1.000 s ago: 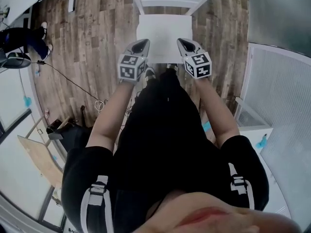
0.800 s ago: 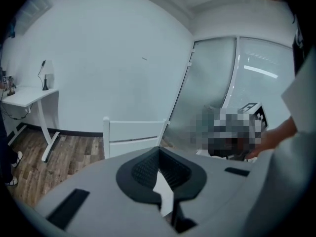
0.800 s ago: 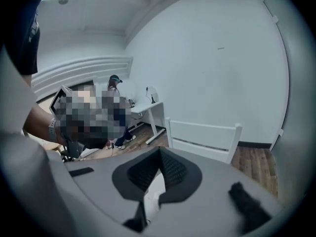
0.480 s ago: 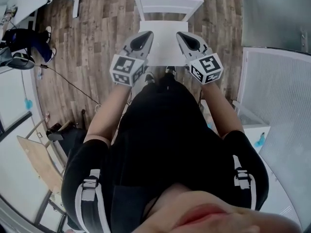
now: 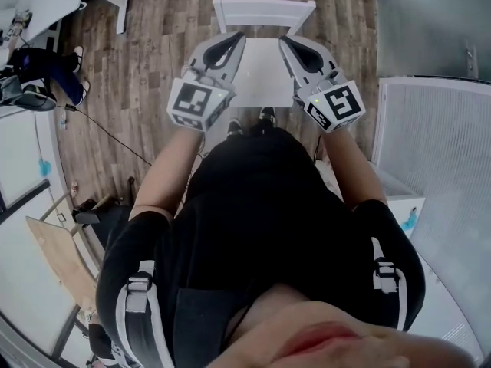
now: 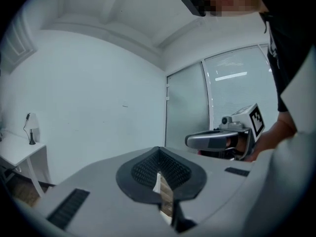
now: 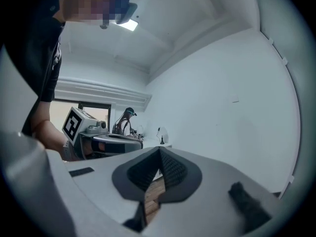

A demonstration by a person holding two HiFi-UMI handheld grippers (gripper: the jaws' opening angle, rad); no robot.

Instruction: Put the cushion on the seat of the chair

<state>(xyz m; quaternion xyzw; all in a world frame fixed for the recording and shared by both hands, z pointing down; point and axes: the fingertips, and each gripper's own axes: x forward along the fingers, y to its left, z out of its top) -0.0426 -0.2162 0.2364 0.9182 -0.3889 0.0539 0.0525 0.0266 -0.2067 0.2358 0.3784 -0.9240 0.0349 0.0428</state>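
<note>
Cushion (image 5: 265, 77) lies flat on the seat of the white chair (image 5: 265, 8). We find the left gripper (image 5: 231, 44) and right gripper (image 5: 291, 49) fully closed, empty, held side by side over it.

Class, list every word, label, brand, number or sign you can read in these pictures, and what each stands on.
No text can be read in any view.
The cubes on the left gripper and the right gripper carry only black-and-white square patterns, no letters or numbers.
The white chair bears no print.
</note>
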